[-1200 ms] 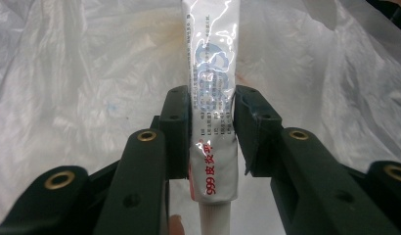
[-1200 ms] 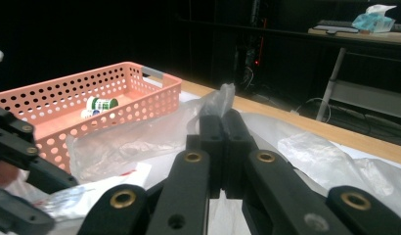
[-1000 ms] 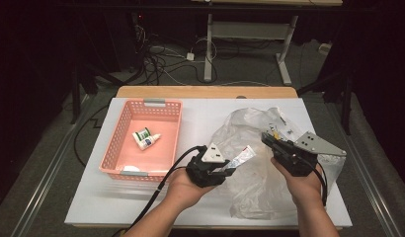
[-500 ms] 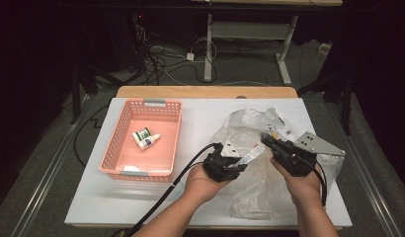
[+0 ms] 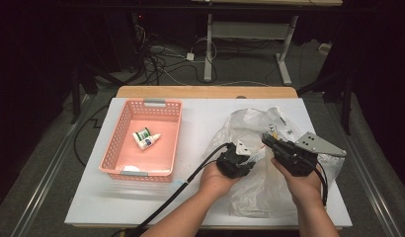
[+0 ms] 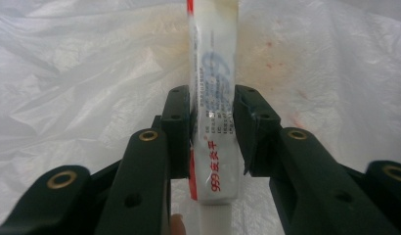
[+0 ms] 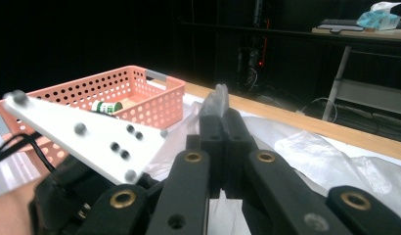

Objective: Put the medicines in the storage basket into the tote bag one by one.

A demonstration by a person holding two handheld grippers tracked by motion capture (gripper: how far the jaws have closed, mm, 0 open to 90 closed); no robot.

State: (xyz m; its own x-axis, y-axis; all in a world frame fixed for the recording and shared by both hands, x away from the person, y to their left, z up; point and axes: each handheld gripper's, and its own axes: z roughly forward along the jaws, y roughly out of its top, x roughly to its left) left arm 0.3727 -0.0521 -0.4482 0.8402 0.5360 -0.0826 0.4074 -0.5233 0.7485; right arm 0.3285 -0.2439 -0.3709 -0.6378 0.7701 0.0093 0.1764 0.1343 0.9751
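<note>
- My left gripper [image 5: 252, 155] holds a white tube [image 6: 213, 107] with blue and red print; in the left gripper view its two pads sit against the tube's sides, and the capped end points back toward my hand.
- The tube hangs over the crumpled clear plastic bag [image 5: 255, 123], which lies on the right half of the white surface [image 5: 200, 118]. That bag is the whole background behind the tube in the left gripper view.
- My right gripper [image 5: 265, 139] is pressed together on a fold of the bag: in the right gripper view a bit of thin plastic sticks up from between the closed jaws.
- In the high view the two grippers sit close together over the bag, the left one just left of the right.
- A pink basket [image 5: 167, 138] stands on the left half of the surface, well apart from the bag. Inside it lie a small white bottle [image 5: 149, 142] and a little green-labelled container [image 5: 141, 134], side by side.
</note>
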